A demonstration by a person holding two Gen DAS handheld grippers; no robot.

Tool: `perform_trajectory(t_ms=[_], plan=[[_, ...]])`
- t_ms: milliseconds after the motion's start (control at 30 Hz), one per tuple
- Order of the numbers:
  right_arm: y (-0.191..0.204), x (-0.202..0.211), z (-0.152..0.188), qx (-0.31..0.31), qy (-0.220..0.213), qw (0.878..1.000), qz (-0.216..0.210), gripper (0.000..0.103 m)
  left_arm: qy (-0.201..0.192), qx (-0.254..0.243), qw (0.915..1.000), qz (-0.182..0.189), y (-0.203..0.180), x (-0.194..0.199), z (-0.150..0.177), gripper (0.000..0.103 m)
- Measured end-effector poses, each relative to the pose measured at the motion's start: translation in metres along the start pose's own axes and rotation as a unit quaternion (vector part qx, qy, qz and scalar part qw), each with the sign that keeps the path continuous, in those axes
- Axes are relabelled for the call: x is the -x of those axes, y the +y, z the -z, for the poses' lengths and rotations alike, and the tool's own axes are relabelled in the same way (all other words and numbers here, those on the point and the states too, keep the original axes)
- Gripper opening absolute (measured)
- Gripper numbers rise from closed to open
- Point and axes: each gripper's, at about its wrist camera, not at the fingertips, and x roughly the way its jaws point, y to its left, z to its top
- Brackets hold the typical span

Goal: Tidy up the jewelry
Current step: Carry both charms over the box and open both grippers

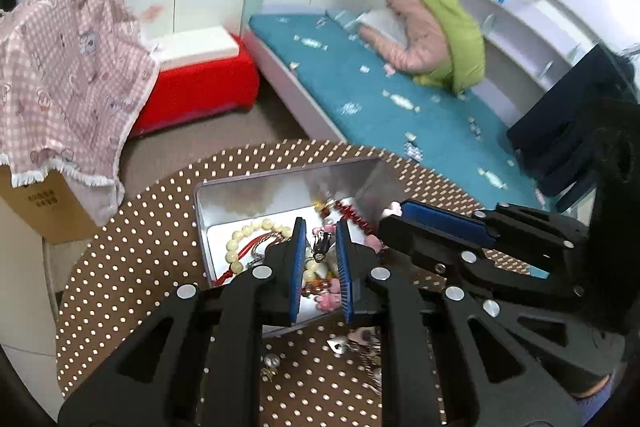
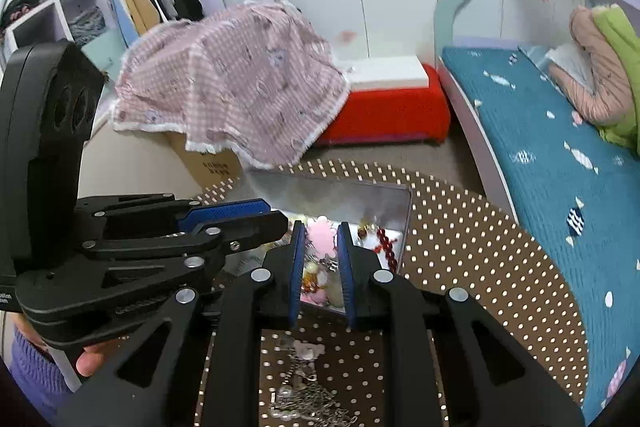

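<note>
An open metal tin on the dotted round table holds a cream bead bracelet, red beads and pink charms. My left gripper hangs over the tin with its jaws a narrow gap apart. A small black-and-silver piece shows in that gap; I cannot tell whether the pads touch it. My right gripper is over the same tin, shut on a pink flower charm. From the left wrist view the right gripper comes in from the right. Loose chains lie on the table below.
A cardboard box under a pink checked cloth stands beyond the table, with a red stool beside it. A bed with a teal cover runs along the right. A hand in a purple sleeve holds the left gripper.
</note>
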Motion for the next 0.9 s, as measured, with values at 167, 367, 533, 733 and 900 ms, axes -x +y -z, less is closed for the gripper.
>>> perform_trajectory(t_ms=[167, 367, 533, 733, 900], plan=[[0.0, -0.013, 0.004, 0.0, 0.016, 1.0, 0.002, 0.015, 0.015, 0.005, 0.9998, -0.013, 0.004, -0.019, 0.008, 0.016], [-0.001, -0.016, 0.006, 0.001, 0.022, 1.0, 0.003, 0.015, 0.013, 0.001, 0.9995, -0.028, 0.006, -0.019, 0.012, 0.019], [-0.001, -0.012, 0.005, -0.002, 0.018, 1.0, 0.006, 0.016, 0.005, 0.003, 0.9996, -0.027, 0.002, -0.012, 0.012, 0.023], [0.0, 0.008, 0.007, 0.0, 0.003, 1.0, 0.001, 0.026, -0.015, 0.002, 0.9996, -0.025, 0.004, 0.013, 0.013, 0.032], [0.005, 0.039, 0.016, 0.014, -0.021, 1.0, 0.002, 0.038, -0.062, -0.017, 0.9973, -0.037, 0.007, 0.057, 0.022, 0.052]])
